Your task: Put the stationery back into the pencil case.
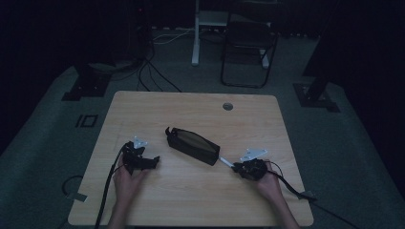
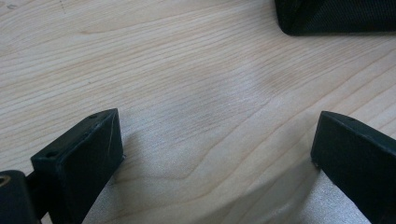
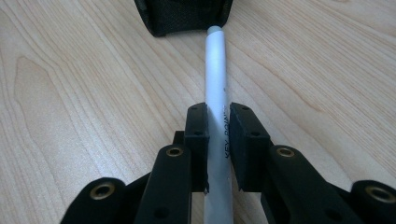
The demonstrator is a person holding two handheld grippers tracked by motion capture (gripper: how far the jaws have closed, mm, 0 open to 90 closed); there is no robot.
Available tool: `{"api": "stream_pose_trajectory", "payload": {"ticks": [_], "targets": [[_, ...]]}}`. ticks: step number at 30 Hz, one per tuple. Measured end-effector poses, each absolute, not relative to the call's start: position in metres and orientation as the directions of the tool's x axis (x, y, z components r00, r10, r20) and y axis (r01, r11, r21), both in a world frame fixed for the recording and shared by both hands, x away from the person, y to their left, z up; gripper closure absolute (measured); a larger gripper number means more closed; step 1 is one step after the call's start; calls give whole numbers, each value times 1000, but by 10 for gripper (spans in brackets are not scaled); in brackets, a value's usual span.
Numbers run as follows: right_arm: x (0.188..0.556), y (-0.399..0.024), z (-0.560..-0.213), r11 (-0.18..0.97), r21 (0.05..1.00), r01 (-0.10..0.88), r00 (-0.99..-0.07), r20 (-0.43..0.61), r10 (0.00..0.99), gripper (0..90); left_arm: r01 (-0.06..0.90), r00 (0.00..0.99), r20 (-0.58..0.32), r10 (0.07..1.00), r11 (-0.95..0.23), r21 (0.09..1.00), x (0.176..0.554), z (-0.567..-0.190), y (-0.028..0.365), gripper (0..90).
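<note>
Dim room, grey carpet; pale wood surface (image 1: 200, 191) before me. Item one: black fabric pouch (image 1: 193, 145), lying slantwise mid-surface. Item two: white pen (image 3: 216, 88), flat on the wood, its far tip at the pouch's near end. My right gripper (image 3: 217, 122): fingers (image 3: 196, 128) clamped on the pen's barrel, printed lettering showing between them. My left gripper (image 2: 217, 140): fingers (image 2: 88, 154) wide apart over bare wood, pouch corner ahead, well apart from it
</note>
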State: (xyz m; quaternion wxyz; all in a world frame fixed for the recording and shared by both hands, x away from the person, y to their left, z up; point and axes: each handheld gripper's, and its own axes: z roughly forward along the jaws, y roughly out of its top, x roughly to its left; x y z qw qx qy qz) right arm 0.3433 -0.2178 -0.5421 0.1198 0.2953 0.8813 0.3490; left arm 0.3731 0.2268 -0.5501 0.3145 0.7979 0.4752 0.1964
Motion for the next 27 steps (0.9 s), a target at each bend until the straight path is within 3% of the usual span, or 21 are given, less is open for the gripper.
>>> {"api": "stream_pose_trajectory", "payload": {"ticks": [27], "targets": [[343, -218, -542, 585, 684, 436, -800, -4, 600, 789, 636, 469, 14, 883, -349, 689, 373, -550, 227, 25]]}}
